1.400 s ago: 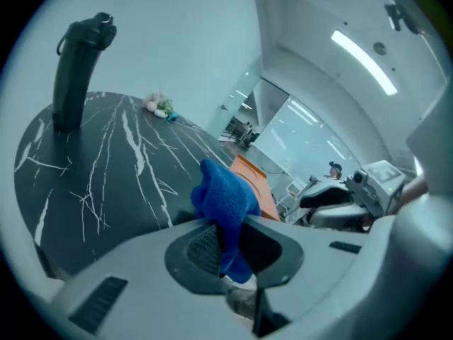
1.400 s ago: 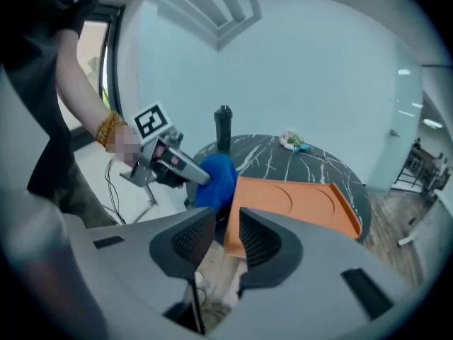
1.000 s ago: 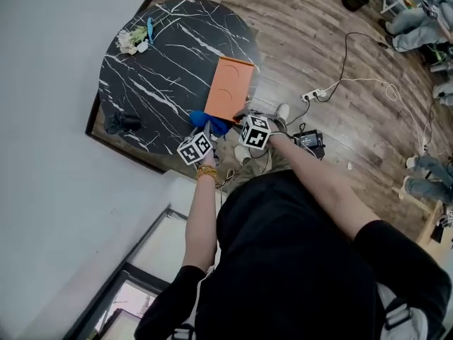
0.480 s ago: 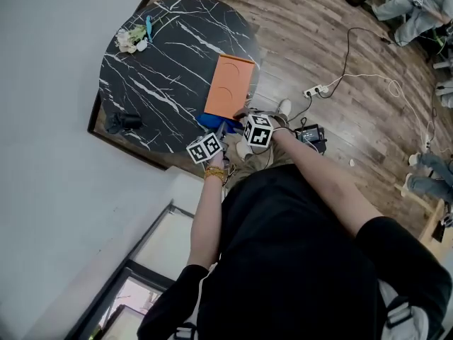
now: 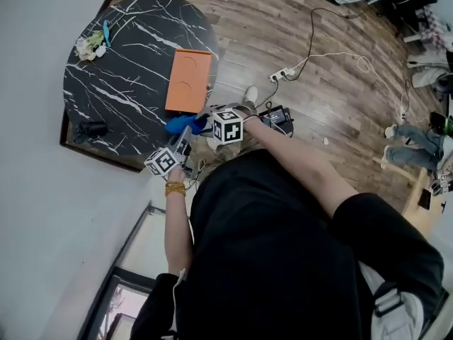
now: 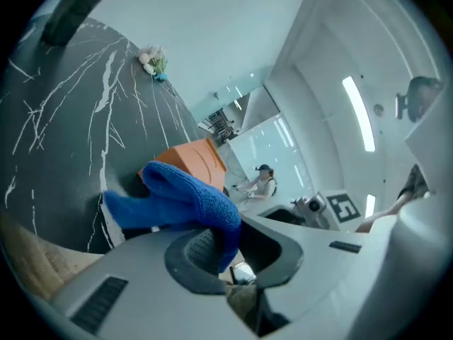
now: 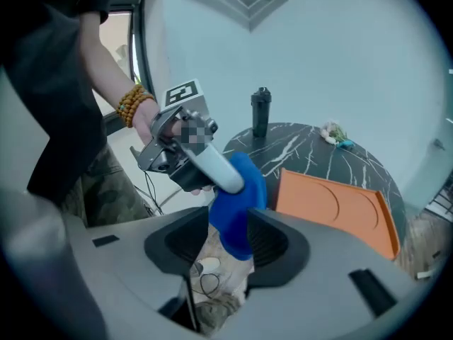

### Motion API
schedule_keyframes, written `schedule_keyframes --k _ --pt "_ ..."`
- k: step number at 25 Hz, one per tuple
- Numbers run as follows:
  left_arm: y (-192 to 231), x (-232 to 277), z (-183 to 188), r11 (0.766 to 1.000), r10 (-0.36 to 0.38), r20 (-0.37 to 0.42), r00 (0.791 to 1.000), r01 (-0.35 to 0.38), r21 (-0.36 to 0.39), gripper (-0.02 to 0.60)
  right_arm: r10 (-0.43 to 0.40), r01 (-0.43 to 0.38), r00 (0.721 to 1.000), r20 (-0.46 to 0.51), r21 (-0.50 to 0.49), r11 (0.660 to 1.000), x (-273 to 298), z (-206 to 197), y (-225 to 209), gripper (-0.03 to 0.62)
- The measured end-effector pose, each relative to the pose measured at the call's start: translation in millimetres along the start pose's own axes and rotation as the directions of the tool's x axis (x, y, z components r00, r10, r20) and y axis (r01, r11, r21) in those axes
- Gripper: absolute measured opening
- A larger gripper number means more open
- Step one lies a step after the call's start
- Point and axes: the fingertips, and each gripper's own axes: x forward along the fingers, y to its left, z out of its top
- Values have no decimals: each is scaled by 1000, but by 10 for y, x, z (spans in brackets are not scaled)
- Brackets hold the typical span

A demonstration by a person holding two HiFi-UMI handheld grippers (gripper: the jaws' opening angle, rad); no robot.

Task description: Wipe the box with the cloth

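Table (image 5: 106,83) sat upper left of head view, orange box (image 5: 189,80) flat at its right edge. We had left gripper (image 6: 228,250) clamped on blue cloth (image 5: 185,124) just below the box. Jaws of right gripper (image 7: 226,238) had just been opening and stood wide, cloth end hanging between them.

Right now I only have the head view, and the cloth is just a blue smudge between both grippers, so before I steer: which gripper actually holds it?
Observer: The left gripper is shut on the cloth; a fold is pinched between its jaws.
Operator: And the right one?
Observer: The right gripper is open. Its jaws have just been opening, and the cloth's end hangs loose between them.
Operator: Is the cloth on the box?
Observer: No, it hangs in the air short of the box, which lies flat on the table.
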Motion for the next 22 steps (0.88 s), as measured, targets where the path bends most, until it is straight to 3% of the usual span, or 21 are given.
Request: schedule_keyframes --k 2,4,6,12,14,17,22 --pt "-197 -70 107 997 -73 45 996 74 -18 41 -20 21 999 44 -14 1000 33 130 73 142" --pt "-352 -92 148 994 -111 55 992 112 -14 41 -64 63 994 85 18 998 -2 212 63 50" --pt "-422 -107 178 993 -117 70 991 118 -8 41 -56 52 992 115 43 998 -119 236 22 34" --pt "-573 2 364 994 -104 180 978 101 30 68 -69 73 982 174 -16 997 -521 260 -418 25" --pt "-485 55 422 999 -41 209 977 39 14 129 -89 92 977 191 -6 996 -645 257 -707 25" --pt "-174 18 475 988 144 277 950 -124 -90 133 -120 116 971 205 31 993 -811 225 -1281 25" --pt "251 47 426 906 388 314 867 -297 -300 154 -178 155 964 200 125 980 -1089 95 -2310 25"
